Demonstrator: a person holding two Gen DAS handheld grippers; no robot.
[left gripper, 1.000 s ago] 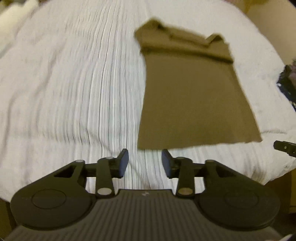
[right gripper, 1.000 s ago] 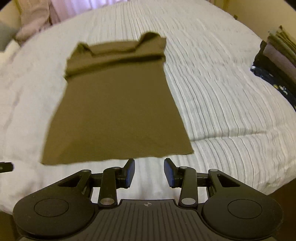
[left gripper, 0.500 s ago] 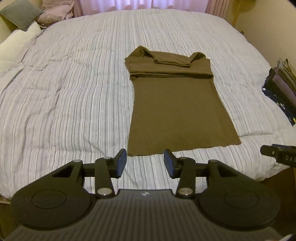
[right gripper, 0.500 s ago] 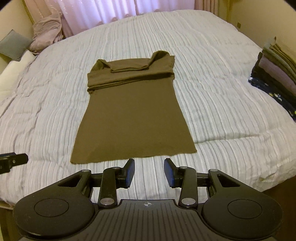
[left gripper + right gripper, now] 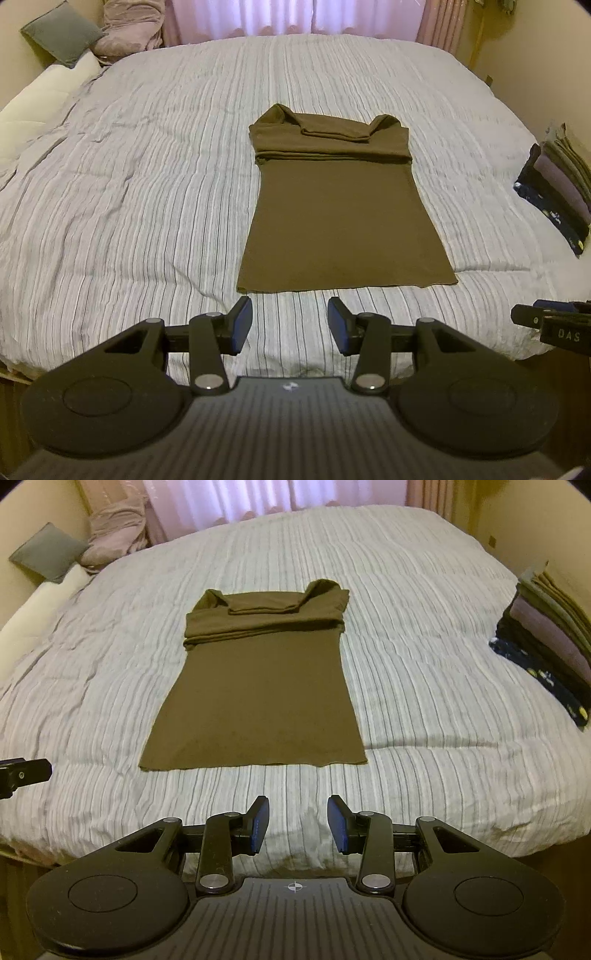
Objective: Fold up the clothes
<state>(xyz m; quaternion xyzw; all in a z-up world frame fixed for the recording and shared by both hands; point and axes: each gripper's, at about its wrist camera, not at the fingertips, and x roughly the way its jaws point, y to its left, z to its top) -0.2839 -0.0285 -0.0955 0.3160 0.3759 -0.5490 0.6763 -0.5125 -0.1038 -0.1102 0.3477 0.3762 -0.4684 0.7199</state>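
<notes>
An olive-brown garment lies flat on the striped bed, its sleeves folded in across the top and its hem toward me. My left gripper hovers open just short of the hem's left part, nothing between its blue pads. In the right wrist view my right gripper is open as well, back from the hem's right half, with only bedding beneath. Each gripper shows at the edge of the other's view: the right one and the left one.
The striped grey-white duvet covers the whole bed. A stack of folded clothes sits at the right edge. Pillows and a pink bundle lie at the far left by the curtains. The bed's front edge is right below the grippers.
Both grippers have pulled back and up from the garment, so much more of the bed shows. The garment lies where it was. The left jaws stand slightly wider.
</notes>
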